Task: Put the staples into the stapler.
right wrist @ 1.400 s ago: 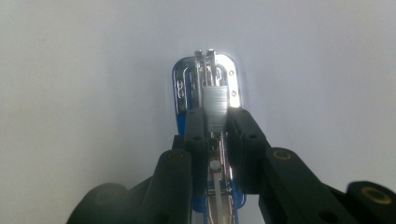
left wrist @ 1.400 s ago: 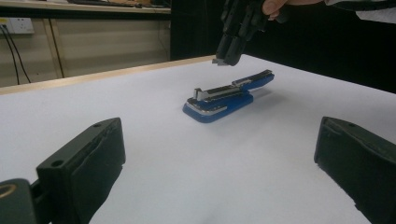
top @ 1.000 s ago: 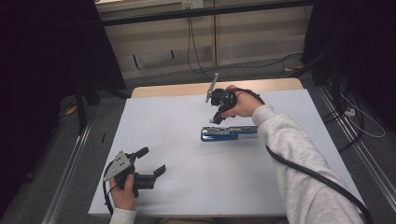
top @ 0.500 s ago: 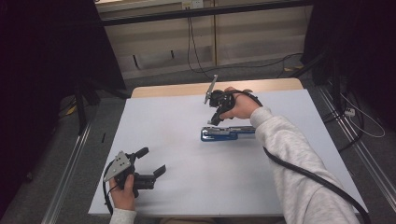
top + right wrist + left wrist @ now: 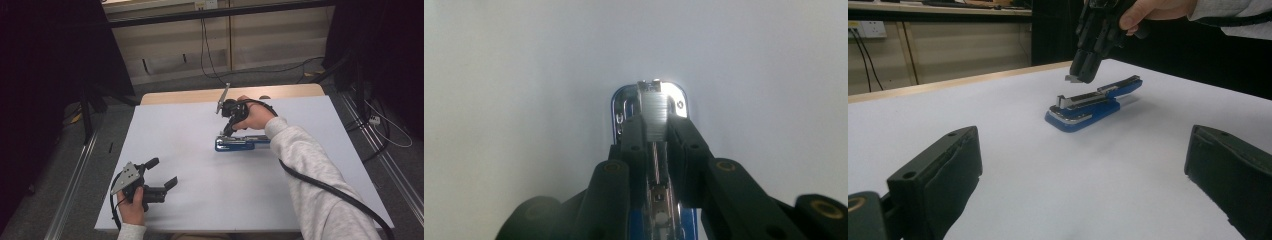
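Blue plastic and bright metal make up the stapler [image 5: 242, 143], which is laid flat on the white desk [image 5: 200, 200], toward its far right part, with its top swung open so that the staple channel is exposed. In the right gripper view the stapler's rounded metal front end [image 5: 649, 107] is seen past the jaw tips, and a strip of staples [image 5: 655, 117] is seen between the two black jaws, which are drawn close together about it; whether the pads actually press on the strip cannot be told with certainty, though it appears to be pinched there.

In the high view the right hand-held gripper [image 5: 229, 131] is held by the person's right hand [image 5: 255, 115] pointing down at the stapler's left end, just above it. In the left gripper view the same gripper [image 5: 1075, 77] is seen hanging just over the raised metal end of the stapler [image 5: 1093, 105], with a small silvery piece at its tips.

Near the front left corner of the desk, well apart from the stapler, the left hand-held gripper [image 5: 162, 174] is held low by the left hand [image 5: 132, 207]. Its jaws are spread wide, with nothing between them but bare desk surface, as its own view confirms.

A grey sleeve [image 5: 310, 170] is worn on the right arm, and a black cable [image 5: 325, 187] is trailed along it.
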{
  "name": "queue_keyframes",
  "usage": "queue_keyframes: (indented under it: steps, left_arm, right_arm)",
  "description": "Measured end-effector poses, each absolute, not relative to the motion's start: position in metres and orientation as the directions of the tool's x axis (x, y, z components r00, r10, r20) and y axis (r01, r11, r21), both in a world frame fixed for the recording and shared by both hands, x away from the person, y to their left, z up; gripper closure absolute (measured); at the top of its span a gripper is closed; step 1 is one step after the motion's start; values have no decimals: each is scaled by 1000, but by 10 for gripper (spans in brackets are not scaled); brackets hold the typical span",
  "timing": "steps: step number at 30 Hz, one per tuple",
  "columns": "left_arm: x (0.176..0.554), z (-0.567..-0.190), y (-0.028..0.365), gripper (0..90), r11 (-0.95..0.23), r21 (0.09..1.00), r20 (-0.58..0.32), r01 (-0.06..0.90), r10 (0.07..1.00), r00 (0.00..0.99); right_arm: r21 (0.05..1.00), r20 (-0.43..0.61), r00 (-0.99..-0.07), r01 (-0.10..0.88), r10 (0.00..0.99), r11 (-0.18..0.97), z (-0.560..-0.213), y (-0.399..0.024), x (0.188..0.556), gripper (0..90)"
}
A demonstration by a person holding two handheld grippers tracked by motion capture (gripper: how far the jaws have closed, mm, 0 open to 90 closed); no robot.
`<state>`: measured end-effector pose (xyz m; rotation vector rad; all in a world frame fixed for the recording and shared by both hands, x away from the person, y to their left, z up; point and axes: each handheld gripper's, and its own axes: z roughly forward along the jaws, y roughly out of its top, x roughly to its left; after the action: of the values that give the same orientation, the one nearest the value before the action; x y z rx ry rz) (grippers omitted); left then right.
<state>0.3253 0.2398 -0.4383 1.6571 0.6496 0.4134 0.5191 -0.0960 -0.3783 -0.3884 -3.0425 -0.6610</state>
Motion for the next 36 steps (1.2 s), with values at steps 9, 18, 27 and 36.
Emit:
queue_keyframes:
  steps: [9, 18, 27, 36]
  left_arm:
    - [325, -438, 240, 19, -102, 977, -81, 185, 627, 774]
    - [325, -438, 240, 19, -99, 978, -82, 185, 629, 773]
    - [325, -439, 239, 19, -97, 977, -88, 190, 628, 773]
    - [325, -438, 240, 19, -102, 977, -81, 185, 627, 775]
  right_arm:
    - [407, 60, -970, 238, 234, 882, -384, -93, 520, 787]
    - [400, 60, -972, 233, 228, 887, -390, -93, 520, 786]
    - [400, 67, -971, 238, 230, 885, -392, -93, 521, 786]
    - [395, 74, -972, 234, 223, 888, -395, -89, 521, 787]
